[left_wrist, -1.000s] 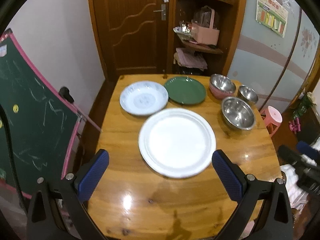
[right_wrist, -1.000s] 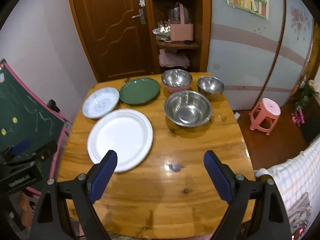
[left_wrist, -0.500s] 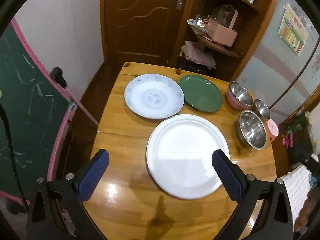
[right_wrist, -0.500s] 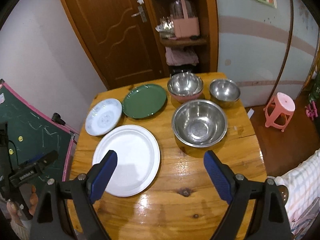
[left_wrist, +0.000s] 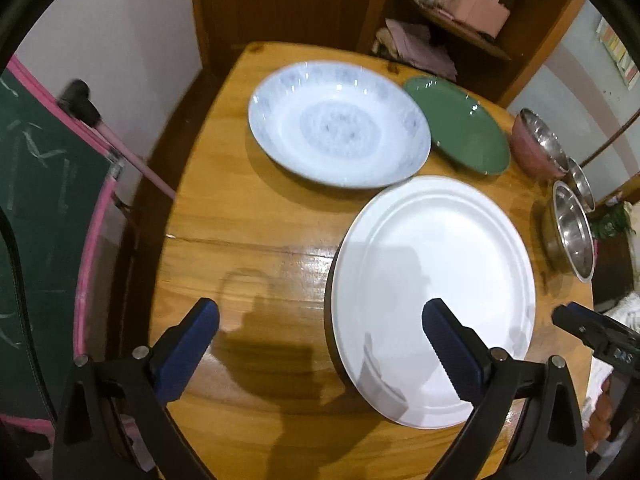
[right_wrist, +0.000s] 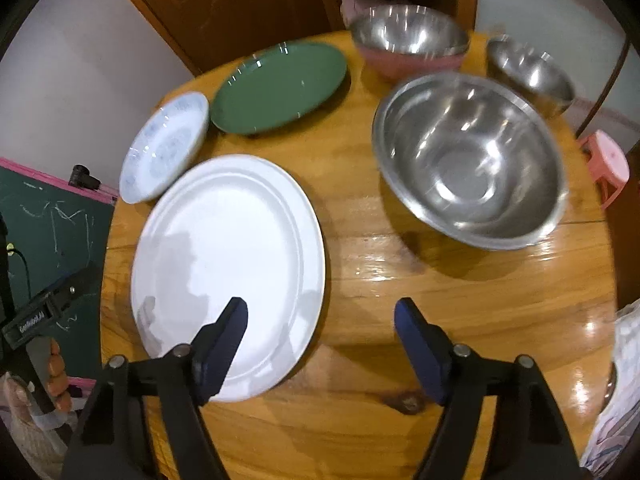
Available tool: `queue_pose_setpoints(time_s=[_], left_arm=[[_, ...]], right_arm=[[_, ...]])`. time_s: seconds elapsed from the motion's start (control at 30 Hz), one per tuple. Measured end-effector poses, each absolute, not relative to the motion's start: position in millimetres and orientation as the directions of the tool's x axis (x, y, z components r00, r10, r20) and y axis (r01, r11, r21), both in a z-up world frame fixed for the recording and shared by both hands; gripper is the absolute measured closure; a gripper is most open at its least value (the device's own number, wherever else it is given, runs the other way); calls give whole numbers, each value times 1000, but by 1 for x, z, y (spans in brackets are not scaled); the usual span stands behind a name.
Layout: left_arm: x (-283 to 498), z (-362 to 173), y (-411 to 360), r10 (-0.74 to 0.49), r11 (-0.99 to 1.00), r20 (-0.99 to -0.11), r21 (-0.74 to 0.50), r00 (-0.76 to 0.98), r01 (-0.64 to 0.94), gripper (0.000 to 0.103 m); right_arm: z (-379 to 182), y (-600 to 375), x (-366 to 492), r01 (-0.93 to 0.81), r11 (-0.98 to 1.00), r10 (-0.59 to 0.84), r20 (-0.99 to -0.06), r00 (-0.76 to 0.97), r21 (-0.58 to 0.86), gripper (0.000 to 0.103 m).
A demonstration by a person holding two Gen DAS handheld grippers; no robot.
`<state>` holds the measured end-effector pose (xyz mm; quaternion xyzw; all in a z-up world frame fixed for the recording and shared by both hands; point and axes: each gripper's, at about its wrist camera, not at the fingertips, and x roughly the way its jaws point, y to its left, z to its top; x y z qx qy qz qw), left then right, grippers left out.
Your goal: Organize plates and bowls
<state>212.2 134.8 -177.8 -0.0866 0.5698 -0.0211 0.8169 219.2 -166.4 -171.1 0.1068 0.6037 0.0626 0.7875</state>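
Over glossy wooden table (right_wrist: 460, 312) by door (left_wrist: 280, 0), both hand-held grippers unclenched, empty.

bare table (right_wrist: 360, 248) between white plate (right_wrist: 228, 256), steel bowl (right_wrist: 468, 160)

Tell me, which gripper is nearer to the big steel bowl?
Right. The right gripper hangs just in front of the big steel bowl; the left gripper is over the white plate's far side.

A plain white plate (right_wrist: 228, 268) is seen on the honey-yellow wooden table (right_wrist: 460, 312). Behind it, a white dish (left_wrist: 338, 124) is patterned in pale blue, and a plate (right_wrist: 280, 86) is coloured solid green. Silver steel is shown by the large bowl (right_wrist: 468, 160); a pink outside is borne by another bowl (right_wrist: 410, 46).
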Motion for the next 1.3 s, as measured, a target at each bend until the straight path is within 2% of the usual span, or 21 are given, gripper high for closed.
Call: queue_pose_setpoints(time_s=[0.13,0.3,0.33,0.43,0.5,0.57,0.6,0.67,0.73,0.77,0.8,1.0,1.3], left_arm=[[223,-198,140,-183,976,-935,-209,304,-57,5],[229,-214,136,-232,969,-938,-244,256,-18,18],[230,-216,133,-236,969,-940,-246,248,-11,19],[234,-222,128,-249,967,-943,-253,223,13,30],[236,-226,125,-261,965,-945,-262,199,20,43],[238,-232,123,-268,963,-949,-268,168,20,50],[237,-230,122,-265,964,-948,-265,177,25,50],[240,-232,119,-276,961,-948,-274,160,39,64],[240,-233,116,-278,961,-948,-275,157,42,70],[241,-234,115,-280,960,-948,-277,153,45,80],[241,-235,115,-284,959,-948,-281,141,43,84],[234,-225,113,-271,963,-950,-267,154,48,84],[208,-172,116,-282,959,-933,-275,223,64,84]], right_arm=[[-186,-162,231,34,968,236,-945,226,250,38],[-195,-156,238,36,970,228,-951,210,241,44],[-195,-155,239,34,969,232,-951,204,243,49],[-198,-149,241,26,968,240,-952,189,249,57],[-200,-146,242,24,970,232,-955,184,240,61],[-201,-143,242,25,970,233,-956,180,241,64],[-201,-141,245,27,970,235,-956,178,243,64],[-201,-140,245,27,968,241,-955,173,249,71],[-202,-137,246,24,967,246,-954,171,254,75],[-203,-136,248,22,965,253,-953,168,260,78],[-203,-138,249,20,964,258,-952,166,264,81],[-195,-134,248,22,967,246,-954,170,253,82],[-151,-136,231,-1,964,259,-937,234,266,83]])
